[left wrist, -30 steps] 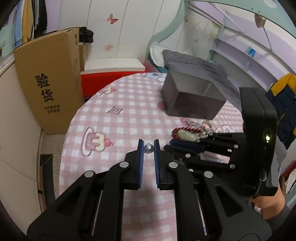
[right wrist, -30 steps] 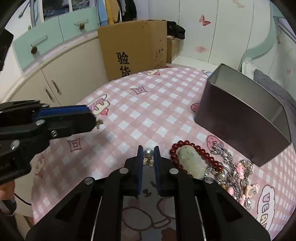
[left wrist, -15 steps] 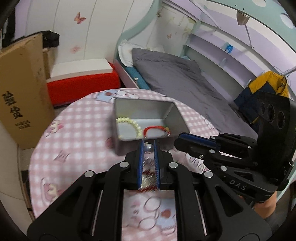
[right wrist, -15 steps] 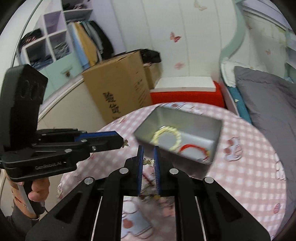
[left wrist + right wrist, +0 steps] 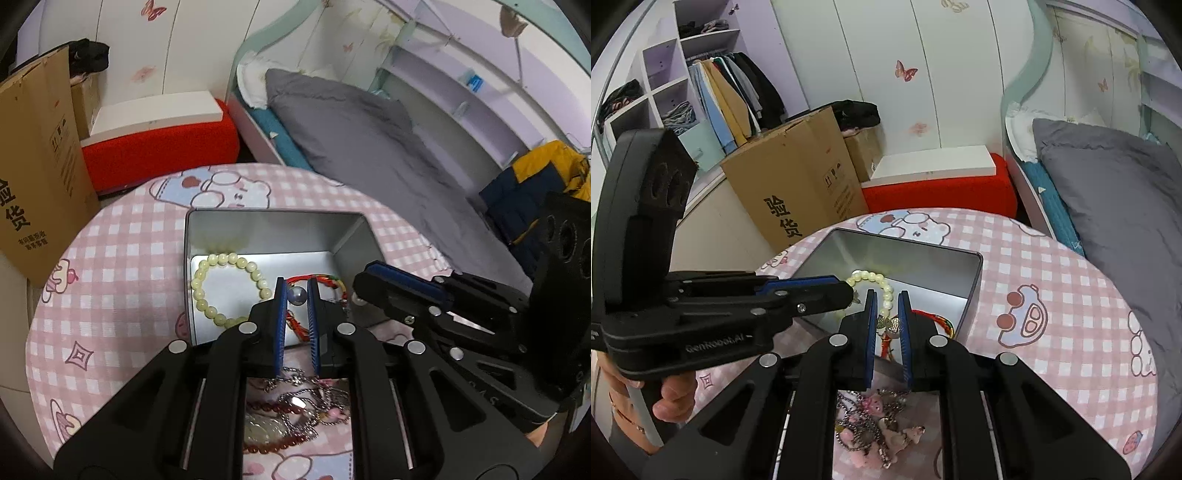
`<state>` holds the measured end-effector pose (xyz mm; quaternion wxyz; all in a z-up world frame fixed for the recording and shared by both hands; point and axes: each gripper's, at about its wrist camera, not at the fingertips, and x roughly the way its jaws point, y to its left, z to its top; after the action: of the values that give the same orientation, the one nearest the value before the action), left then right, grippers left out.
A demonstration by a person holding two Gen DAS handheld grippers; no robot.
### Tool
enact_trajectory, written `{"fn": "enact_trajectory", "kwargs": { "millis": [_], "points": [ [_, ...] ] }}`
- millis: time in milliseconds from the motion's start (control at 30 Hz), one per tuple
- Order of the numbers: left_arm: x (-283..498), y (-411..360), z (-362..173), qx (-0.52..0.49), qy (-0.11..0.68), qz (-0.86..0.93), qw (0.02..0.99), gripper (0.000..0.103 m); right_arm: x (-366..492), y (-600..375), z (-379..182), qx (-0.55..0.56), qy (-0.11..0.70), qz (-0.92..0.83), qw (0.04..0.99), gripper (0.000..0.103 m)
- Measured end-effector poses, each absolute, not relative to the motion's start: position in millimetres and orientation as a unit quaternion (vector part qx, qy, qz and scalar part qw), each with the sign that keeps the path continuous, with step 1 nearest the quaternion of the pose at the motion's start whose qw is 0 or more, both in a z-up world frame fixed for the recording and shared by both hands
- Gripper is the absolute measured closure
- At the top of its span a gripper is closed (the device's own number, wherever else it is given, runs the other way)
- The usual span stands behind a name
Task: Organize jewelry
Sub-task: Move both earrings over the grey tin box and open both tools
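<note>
Here, a pearl earring (image 5: 297,295) is clenched in the left gripper (image 5: 296,297) and a second earring (image 5: 889,323) in the right gripper (image 5: 887,321), both poised above the near end of the open tin (image 5: 266,221), directly over the red cord bracelet (image 5: 325,280); the pale bead bracelet (image 5: 221,284) lies leftward, while tangled chains (image 5: 875,424) remain on the table outside

Both tools were matte black plastic with blue ribbed pads lining the inner faces of their fingers. Round silver screw heads studded the linkage arms of the left tool (image 5: 296,295) and the right tool (image 5: 887,325). White lettering ran along the left tool's body, above a hand (image 5: 674,400) wrapped round its grip.
</note>
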<state>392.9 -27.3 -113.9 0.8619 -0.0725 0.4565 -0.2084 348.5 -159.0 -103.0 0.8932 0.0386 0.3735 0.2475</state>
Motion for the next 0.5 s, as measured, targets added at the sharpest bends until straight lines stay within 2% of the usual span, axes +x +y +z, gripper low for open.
{"fn": "enact_trajectory", "kwargs": {
  "millis": [500],
  "points": [
    [395.0, -24.5, -119.5, -0.071, 0.471, -0.199, 0.856, 0.091, 349.7, -170.5, -109.2, 0.062, 0.386, 0.251, 0.886, 0.090]
  ]
}}
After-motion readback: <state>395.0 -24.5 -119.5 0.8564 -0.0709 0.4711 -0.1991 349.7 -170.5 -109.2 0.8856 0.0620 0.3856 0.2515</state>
